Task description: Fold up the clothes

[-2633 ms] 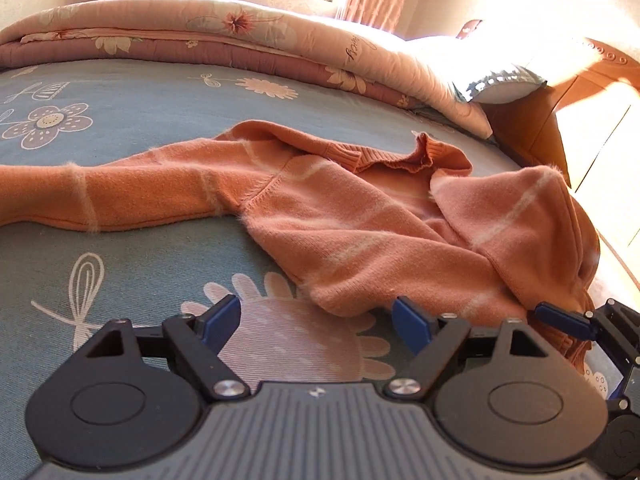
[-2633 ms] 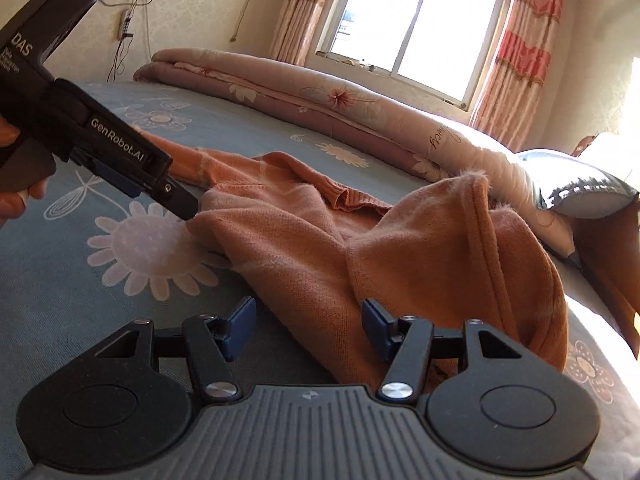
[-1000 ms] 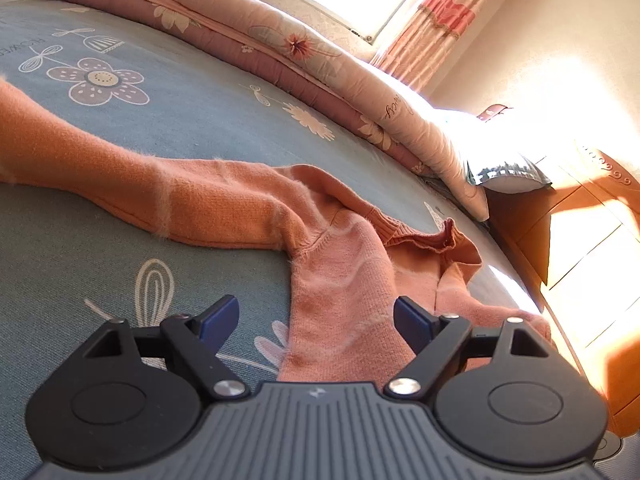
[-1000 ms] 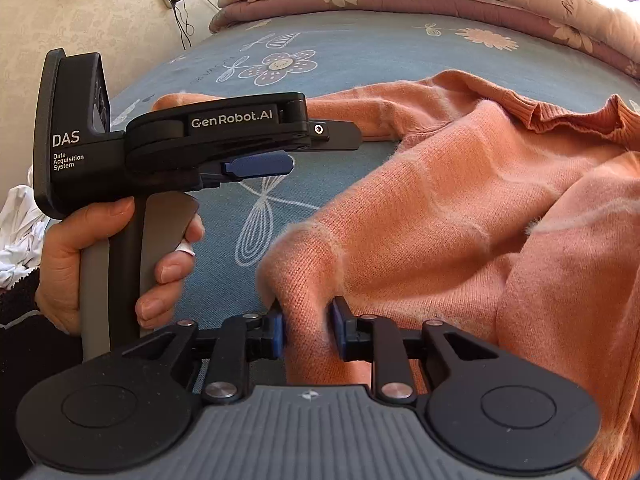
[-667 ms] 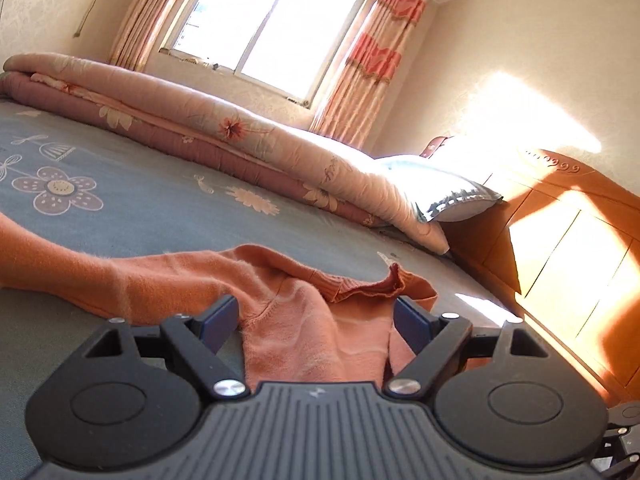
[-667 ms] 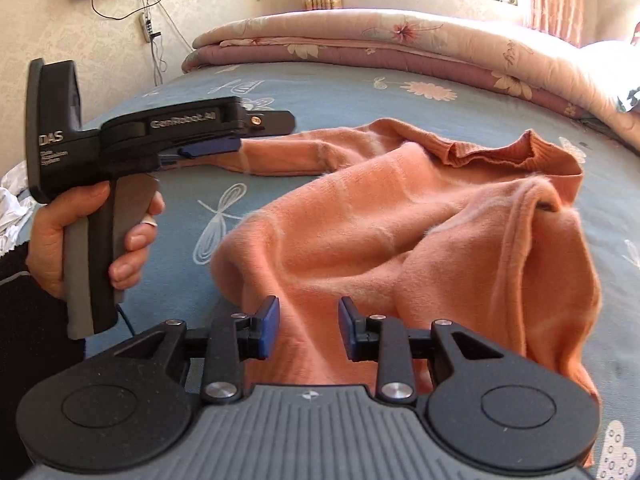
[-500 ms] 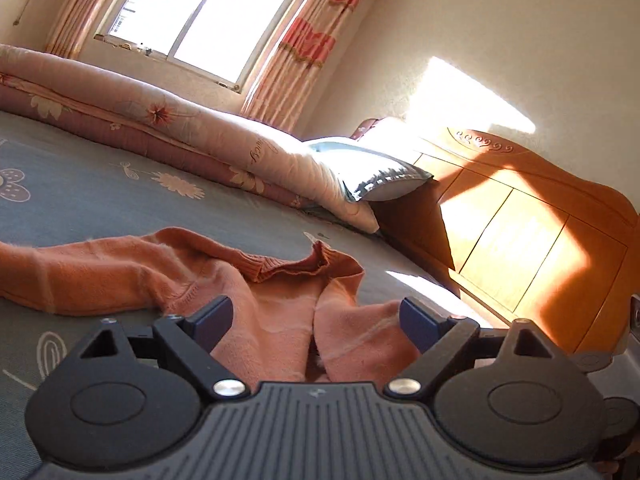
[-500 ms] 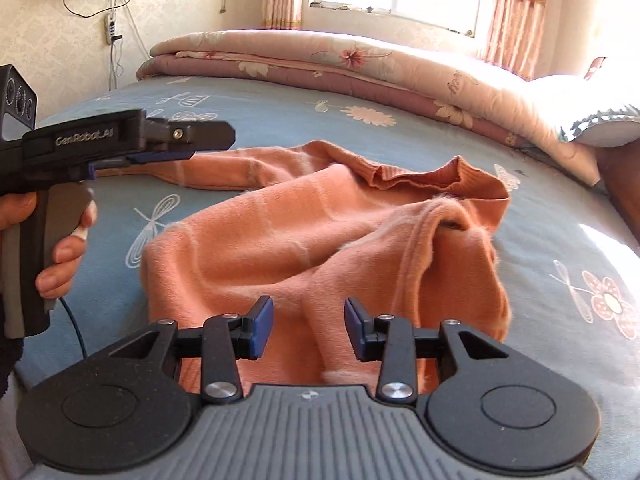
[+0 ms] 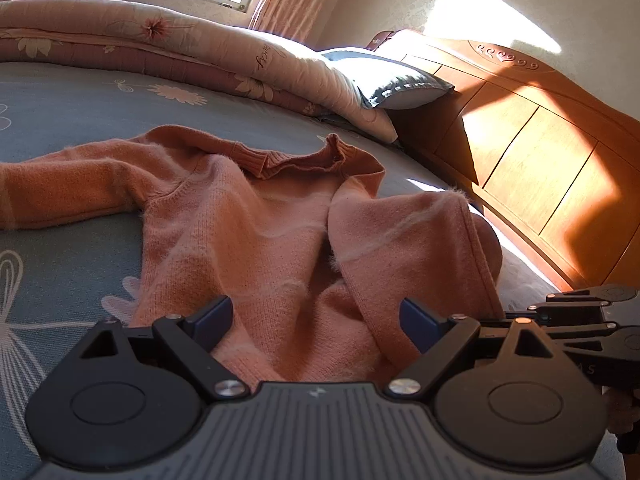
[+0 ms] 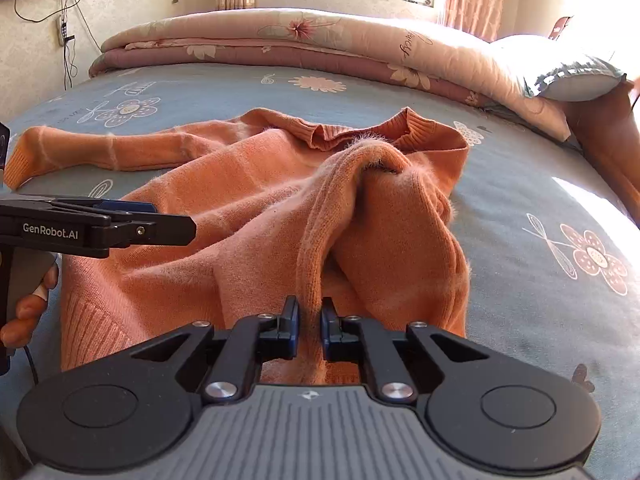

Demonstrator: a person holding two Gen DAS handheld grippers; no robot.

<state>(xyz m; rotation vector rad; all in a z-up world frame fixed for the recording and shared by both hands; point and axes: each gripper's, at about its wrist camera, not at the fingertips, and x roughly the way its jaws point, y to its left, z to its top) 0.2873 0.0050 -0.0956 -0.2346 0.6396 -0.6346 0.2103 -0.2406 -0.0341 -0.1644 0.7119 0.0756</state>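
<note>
An orange knit sweater (image 10: 248, 208) lies rumpled on the blue flowered bedsheet (image 10: 520, 184), collar toward the far side, one sleeve stretched out to the left. My right gripper (image 10: 310, 320) is shut on a raised ridge of the sweater's fabric near its lower right part. In the left wrist view the same sweater (image 9: 260, 232) spreads ahead, and my left gripper (image 9: 316, 316) is open just above its near edge with cloth between the fingers but not pinched. The left gripper (image 10: 160, 226) also shows from the side at the left of the right wrist view, held by a hand.
A folded floral quilt (image 10: 320, 40) runs along the bed's far side, with a pillow (image 9: 396, 84) at its right end. A wooden headboard (image 9: 540, 152) bounds the bed on the right. A window and curtains stand behind; a wall TV and cables are at far left.
My right gripper has shut on a fold of the sweater; half a second ago its fingers were apart. The left gripper stayed open and turned right, over the sweater's near edge.
</note>
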